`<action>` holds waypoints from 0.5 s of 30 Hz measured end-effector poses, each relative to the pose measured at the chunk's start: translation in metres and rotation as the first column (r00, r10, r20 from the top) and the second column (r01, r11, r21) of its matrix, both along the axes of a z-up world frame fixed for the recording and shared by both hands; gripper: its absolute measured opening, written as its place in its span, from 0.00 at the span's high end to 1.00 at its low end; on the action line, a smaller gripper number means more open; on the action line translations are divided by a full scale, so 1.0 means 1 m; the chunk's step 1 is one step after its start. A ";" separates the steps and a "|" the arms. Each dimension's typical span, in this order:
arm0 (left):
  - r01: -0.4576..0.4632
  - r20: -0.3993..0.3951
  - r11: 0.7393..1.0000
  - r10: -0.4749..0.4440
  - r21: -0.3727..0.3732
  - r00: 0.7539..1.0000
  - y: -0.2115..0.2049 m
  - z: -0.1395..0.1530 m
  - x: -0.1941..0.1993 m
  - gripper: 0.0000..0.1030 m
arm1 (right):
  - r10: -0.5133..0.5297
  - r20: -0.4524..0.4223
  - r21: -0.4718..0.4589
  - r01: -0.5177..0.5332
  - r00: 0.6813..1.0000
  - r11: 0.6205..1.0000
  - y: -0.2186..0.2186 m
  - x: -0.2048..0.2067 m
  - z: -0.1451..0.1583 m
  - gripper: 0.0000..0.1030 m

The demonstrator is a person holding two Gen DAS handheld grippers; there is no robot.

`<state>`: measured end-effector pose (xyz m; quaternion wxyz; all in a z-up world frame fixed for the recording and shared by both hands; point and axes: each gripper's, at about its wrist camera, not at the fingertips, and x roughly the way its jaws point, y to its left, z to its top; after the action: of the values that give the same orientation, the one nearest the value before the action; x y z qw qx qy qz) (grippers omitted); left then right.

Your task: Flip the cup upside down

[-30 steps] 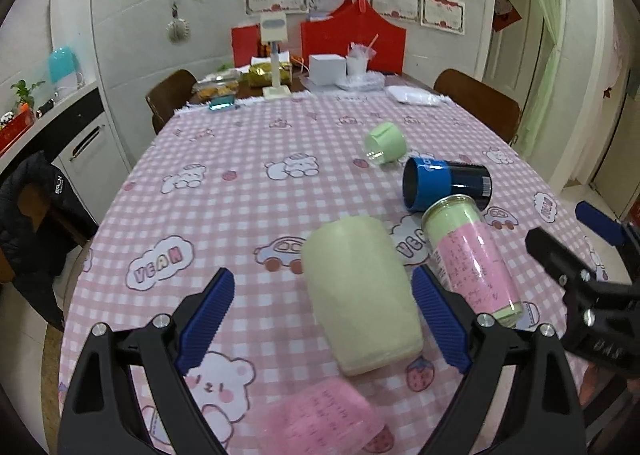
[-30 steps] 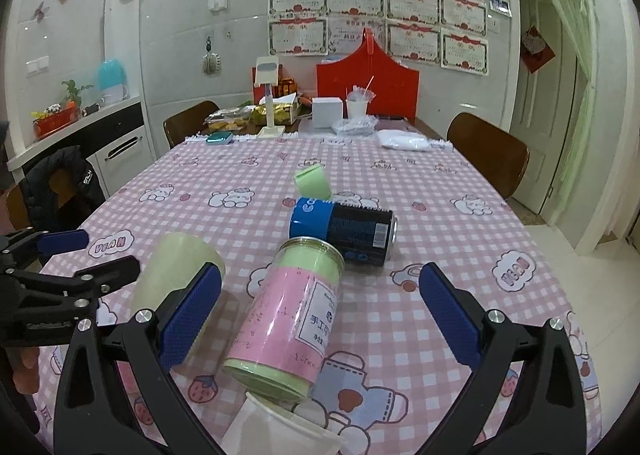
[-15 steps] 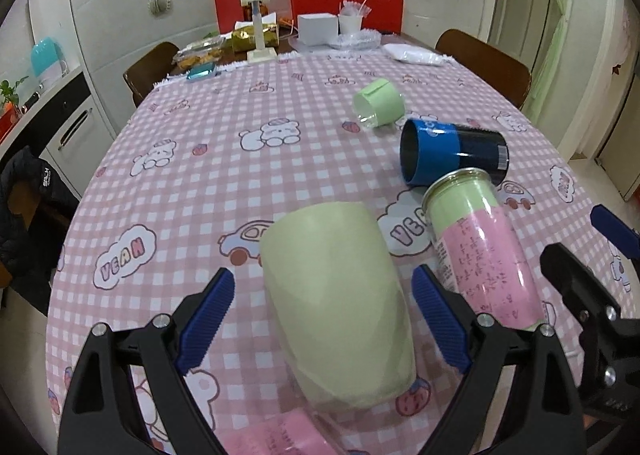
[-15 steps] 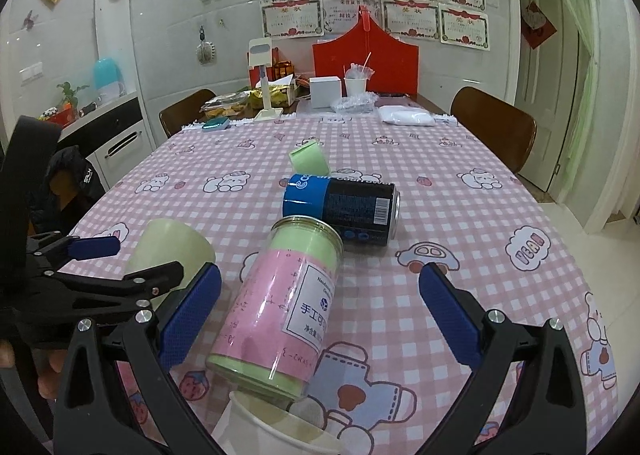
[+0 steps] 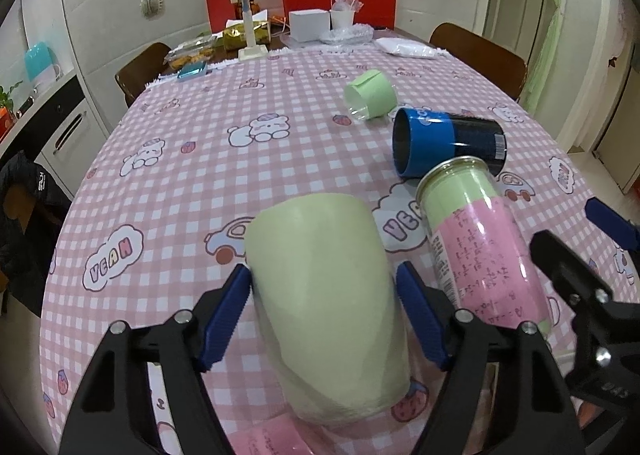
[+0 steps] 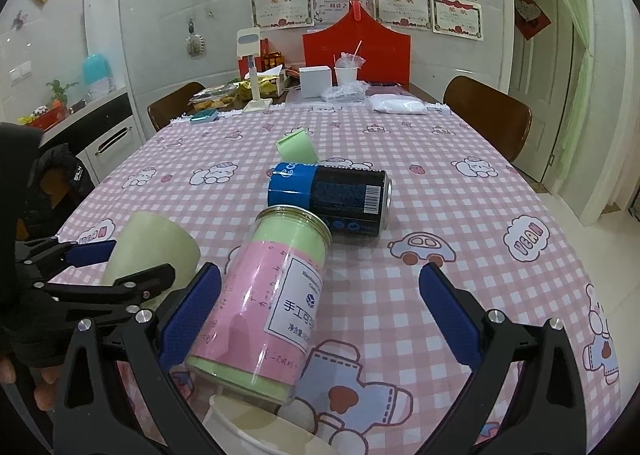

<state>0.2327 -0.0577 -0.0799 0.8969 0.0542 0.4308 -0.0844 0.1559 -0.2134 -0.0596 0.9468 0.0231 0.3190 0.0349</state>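
Observation:
A pale green cup (image 5: 328, 291) lies tilted between the blue pads of my left gripper (image 5: 324, 307), base end pointing away from the camera. The jaws have closed onto its sides and hold it. It also shows in the right wrist view (image 6: 148, 251), where the left gripper (image 6: 116, 267) clamps it at the left. My right gripper (image 6: 316, 315) is open and empty, its pads either side of a pink-and-green can (image 6: 268, 303) without touching it.
A pink-and-green can (image 5: 480, 251), a blue-and-black can (image 5: 448, 143) and a small green cup (image 5: 370, 93) lie on the pink checked tablecloth (image 5: 192, 191). A white cup rim (image 6: 256, 427) sits under the right gripper. Boxes and clutter stand at the far end (image 5: 308, 25). Chairs stand around.
My left gripper has moved forward around the pale green cup and its jaws have closed from wide open onto the cup's sides. The right gripper has stayed open.

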 end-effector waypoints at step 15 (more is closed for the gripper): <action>0.056 0.063 0.998 -0.055 -0.020 0.997 -0.001 0.028 -0.010 0.69 | -0.017 0.019 0.004 0.017 1.000 1.000 -0.001 -0.011 0.012 0.07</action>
<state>0.2229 -0.0589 -0.0518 0.9077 0.0591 0.4000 -0.1121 0.1447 -0.2142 -0.0479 0.9500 0.0275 0.3097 0.0276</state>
